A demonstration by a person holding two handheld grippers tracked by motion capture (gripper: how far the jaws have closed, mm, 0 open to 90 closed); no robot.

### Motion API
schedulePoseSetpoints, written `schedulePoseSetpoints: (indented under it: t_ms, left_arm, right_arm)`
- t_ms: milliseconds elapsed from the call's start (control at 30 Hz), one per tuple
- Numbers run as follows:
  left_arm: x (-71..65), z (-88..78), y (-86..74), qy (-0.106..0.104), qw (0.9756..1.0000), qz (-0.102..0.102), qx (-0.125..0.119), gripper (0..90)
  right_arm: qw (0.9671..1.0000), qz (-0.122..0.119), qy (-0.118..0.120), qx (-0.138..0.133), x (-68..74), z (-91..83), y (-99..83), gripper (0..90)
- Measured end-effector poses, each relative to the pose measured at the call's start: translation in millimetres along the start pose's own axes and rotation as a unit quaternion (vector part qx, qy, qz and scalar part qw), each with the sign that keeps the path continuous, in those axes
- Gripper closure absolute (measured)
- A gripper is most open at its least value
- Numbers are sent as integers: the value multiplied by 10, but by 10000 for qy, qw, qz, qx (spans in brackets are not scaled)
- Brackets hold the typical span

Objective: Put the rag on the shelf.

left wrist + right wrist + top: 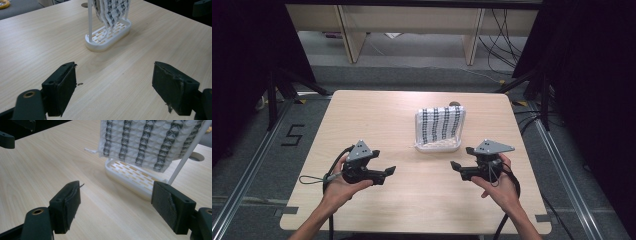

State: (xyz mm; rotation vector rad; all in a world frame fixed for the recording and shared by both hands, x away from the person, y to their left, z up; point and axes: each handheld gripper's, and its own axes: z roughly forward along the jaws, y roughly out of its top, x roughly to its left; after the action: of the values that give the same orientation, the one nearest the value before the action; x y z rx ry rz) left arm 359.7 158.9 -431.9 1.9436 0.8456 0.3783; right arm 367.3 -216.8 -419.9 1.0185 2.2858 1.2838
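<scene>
Both sets of fingers apart, nothing held.
White cloth with black patterned stripes (441, 123) hangs on a white plastic slatted-base rack (438, 146) mid-worktop (377, 120), ahead of and between left gripper (382, 171) and right gripper (460, 158). Hands hold both low, fingers angled inward toward each other.

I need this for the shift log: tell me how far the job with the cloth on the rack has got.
Barely begun. Done: nothing visible; the striped cloth hangs draped over the white rack at mid-table. In hand: the left tool and the right tool are open and empty, held on the near side of the rack, apart from it. Left: reaching in, gripping the cloth, and whatever follows.
</scene>
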Motion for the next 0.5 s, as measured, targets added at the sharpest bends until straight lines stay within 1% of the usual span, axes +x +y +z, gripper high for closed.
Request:
schedulePoseSetpoints:
  t_ms: [33, 67, 100, 133, 167, 233, 267, 300, 333, 367, 400, 433, 467, 500]
  left_arm:
    - [-3, -7, -18, -16, 10000, 3, 8, 188]
    - [-11, -17, -37, 2, 10000, 5, 35, 188]
    - [-14, -17, -61, -48, 10000, 0, 11, 188]
    - [-21, -23, -83, -51, 10000, -6, 37, 188]
    - [-26, -28, -106, -52, 10000, 11, 48, 188]
    - [-33, -38, -151, -1, 9999, 87, 67, 188]
    - [-34, -47, -172, 32, 9999, 100, 108, 188]
    - [-30, -49, -194, 13, 9999, 87, 125, 188]
    - [-27, -50, -219, 2, 9999, 78, 126, 188]
    - [-25, -49, -244, -17, 9999, 81, 120, 188]
    - [-28, -50, -269, 2, 9999, 75, 128, 188]
    - [-29, -61, -290, 31, 9998, 105, 184, 188]
    - [-31, -63, -314, 28, 9998, 107, 190, 188]
    - [-34, -70, -338, 22, 9997, 95, 222, 188]
  right_arm:
    - [9999, -112, -48, -45, -12, -1, -15, 246]
    - [10000, -34, 2, -73, 9, 3, -36, 246]
    - [10000, -79, -33, -48, 15, -6, -52, 246]
    - [10000, -72, 8, -31, 21, -9, -71, 245]
    - [9999, -118, -3, -33, 31, -11, -90, 245]
    - [9999, -145, 22, -56, 44, -9, -131, 244]
    - [10000, -20, 61, 17, 77, -18, -152, 244]
    - [9999, -103, 65, -49, 68, -11, -170, 244]
    - [9999, -62, 95, 16, 89, -20, -190, 244]
    - [9999, -112, 123, 27, 84, -19, -207, 244]
    - [9999, -93, 88, 51, 93, -23, -229, 244]
    - [9999, 27, 88, 82, 123, -26, -255, 244]
    - [9999, -59, 123, 92, 116, -24, -275, 242]
    - [9998, -77, 123, 136, 111, -21, -299, 241]
